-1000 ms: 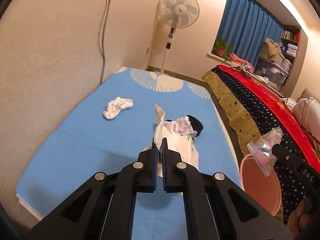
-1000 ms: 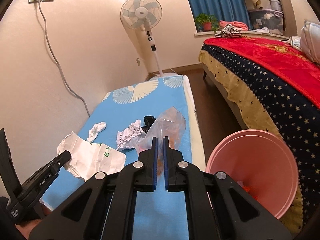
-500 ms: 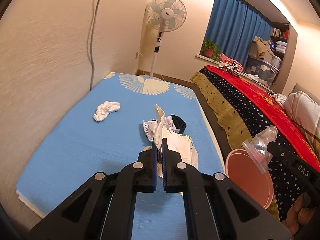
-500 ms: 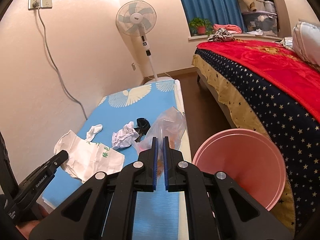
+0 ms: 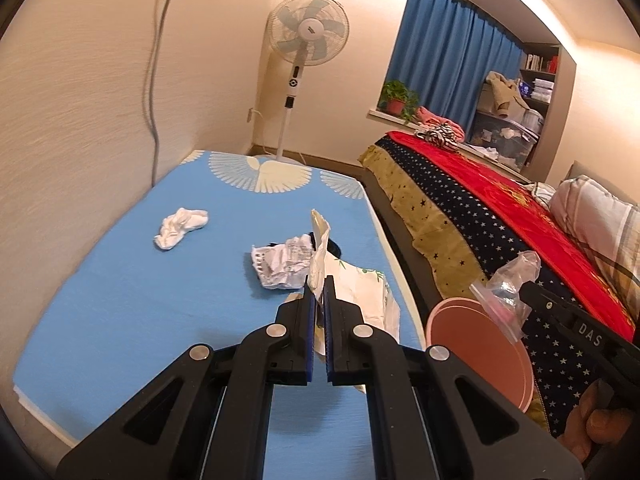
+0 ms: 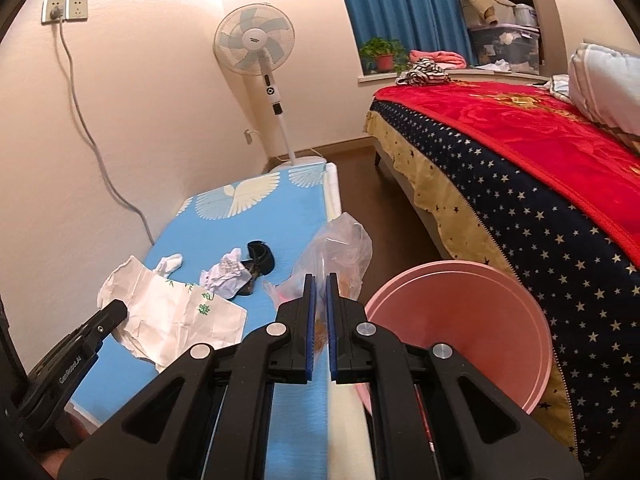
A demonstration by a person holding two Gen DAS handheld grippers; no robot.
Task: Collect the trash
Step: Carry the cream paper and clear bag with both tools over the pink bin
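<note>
My left gripper point(image 5: 318, 284) is shut on a white paper bag with green print point(image 5: 360, 292), held above the blue mat point(image 5: 140, 288); the bag also shows in the right wrist view point(image 6: 176, 316). My right gripper point(image 6: 320, 280) is shut on a clear plastic bag point(image 6: 340, 248), held beside the rim of the pink bin point(image 6: 460, 320). The bin point(image 5: 476, 344) stands on the floor between mat and bed. A crumpled receipt paper point(image 5: 282, 262), a white tissue wad point(image 5: 180, 226) and a black item point(image 6: 260, 256) lie on the mat.
A standing fan point(image 5: 306, 40) is at the mat's far end. A bed with a red and star-patterned blanket point(image 6: 540, 168) runs along the right. A wall point(image 5: 80, 120) with a hanging cable borders the mat's left side.
Both grippers have lifted and pulled back with their bags. The crumpled paper now shows left of the paper bag, and the pink bin sits nearer the right gripper.
</note>
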